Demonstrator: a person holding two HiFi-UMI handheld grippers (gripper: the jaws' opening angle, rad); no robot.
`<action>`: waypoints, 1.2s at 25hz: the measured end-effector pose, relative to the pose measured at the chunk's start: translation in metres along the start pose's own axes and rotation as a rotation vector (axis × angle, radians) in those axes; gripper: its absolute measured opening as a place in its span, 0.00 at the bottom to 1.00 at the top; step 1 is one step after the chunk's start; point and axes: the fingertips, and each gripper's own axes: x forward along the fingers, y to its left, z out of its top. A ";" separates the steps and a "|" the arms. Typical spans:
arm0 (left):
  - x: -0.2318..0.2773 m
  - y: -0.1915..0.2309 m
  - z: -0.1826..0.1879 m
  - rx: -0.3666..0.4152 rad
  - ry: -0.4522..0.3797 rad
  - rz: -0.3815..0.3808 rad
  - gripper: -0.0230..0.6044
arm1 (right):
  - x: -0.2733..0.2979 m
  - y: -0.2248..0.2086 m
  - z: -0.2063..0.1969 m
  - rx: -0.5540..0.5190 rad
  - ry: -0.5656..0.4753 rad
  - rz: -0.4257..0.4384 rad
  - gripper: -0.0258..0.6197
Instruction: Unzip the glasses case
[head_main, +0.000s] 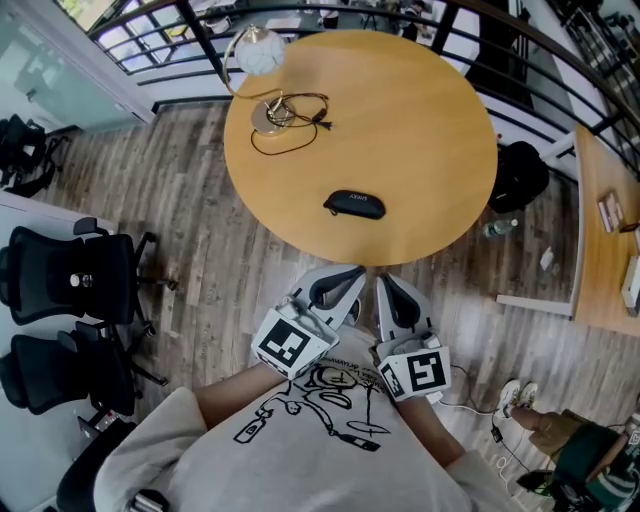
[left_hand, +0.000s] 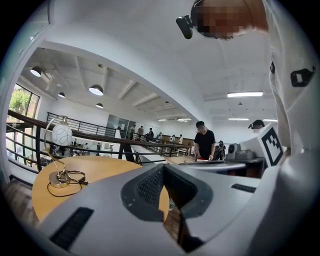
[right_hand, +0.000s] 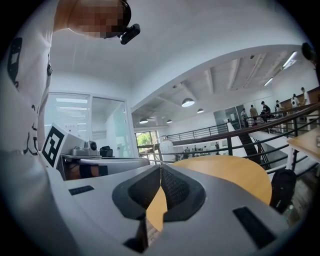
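Observation:
The black glasses case (head_main: 353, 204) lies zipped up on the near half of the round wooden table (head_main: 420, 130). My left gripper (head_main: 352, 274) and right gripper (head_main: 386, 284) are side by side close to my chest, just short of the table's near edge and nearer to me than the case. Both are shut with nothing between the jaws. In the left gripper view the left gripper (left_hand: 164, 168) points over the table (left_hand: 95, 170). The right gripper (right_hand: 161, 168) does the same over the table (right_hand: 225, 172) in the right gripper view. Neither gripper view shows the case.
A globe lamp (head_main: 259, 50) with a round base (head_main: 268, 117) and a loose black cable (head_main: 300, 118) stands at the table's far left. Black office chairs (head_main: 70, 280) are on the left; a black backpack (head_main: 520, 175) and a bottle (head_main: 498, 229) sit on the floor to the right. A railing (head_main: 200, 40) runs behind.

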 end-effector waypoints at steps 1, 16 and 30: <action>0.003 -0.003 -0.002 -0.005 0.002 0.003 0.05 | -0.003 -0.003 -0.002 0.002 0.002 -0.001 0.07; 0.033 -0.022 -0.015 -0.007 0.047 0.010 0.05 | -0.016 -0.035 -0.013 0.051 0.028 -0.005 0.07; 0.052 0.054 -0.004 -0.014 0.058 0.040 0.05 | 0.064 -0.048 -0.001 0.046 0.040 0.022 0.07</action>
